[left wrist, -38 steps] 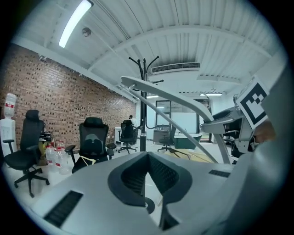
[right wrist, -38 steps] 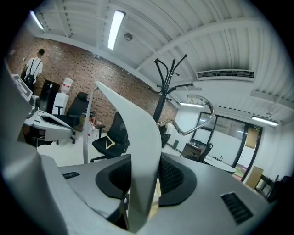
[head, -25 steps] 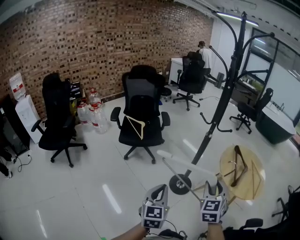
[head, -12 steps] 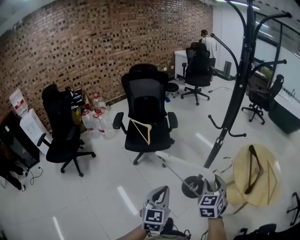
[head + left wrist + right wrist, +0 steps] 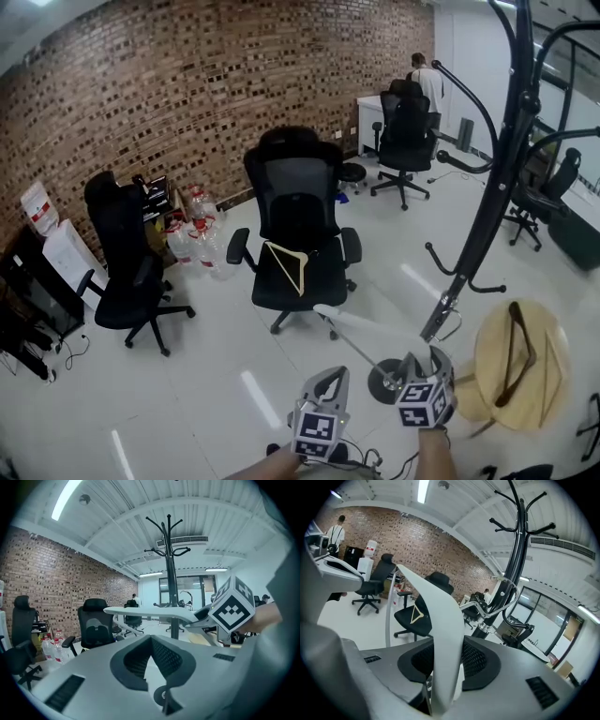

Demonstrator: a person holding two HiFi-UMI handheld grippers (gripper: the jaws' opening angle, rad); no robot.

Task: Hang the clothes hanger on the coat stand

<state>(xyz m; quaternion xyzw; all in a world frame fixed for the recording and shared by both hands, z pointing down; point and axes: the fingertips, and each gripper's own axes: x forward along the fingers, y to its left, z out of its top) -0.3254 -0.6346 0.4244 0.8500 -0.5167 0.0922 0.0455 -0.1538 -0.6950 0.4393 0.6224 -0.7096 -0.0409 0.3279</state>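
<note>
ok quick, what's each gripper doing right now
Left gripper: closed, nothing between its jaws.
Right gripper: closed on the white hanger.

The white clothes hanger (image 5: 361,324) is held at one end between the fingers of the right gripper (image 5: 424,362). Its broad arm reaches out to the left, above the floor (image 5: 234,375). Close beside it stands the coat stand (image 5: 489,202), a tall black pole with curved hooks on a round base.
</note>
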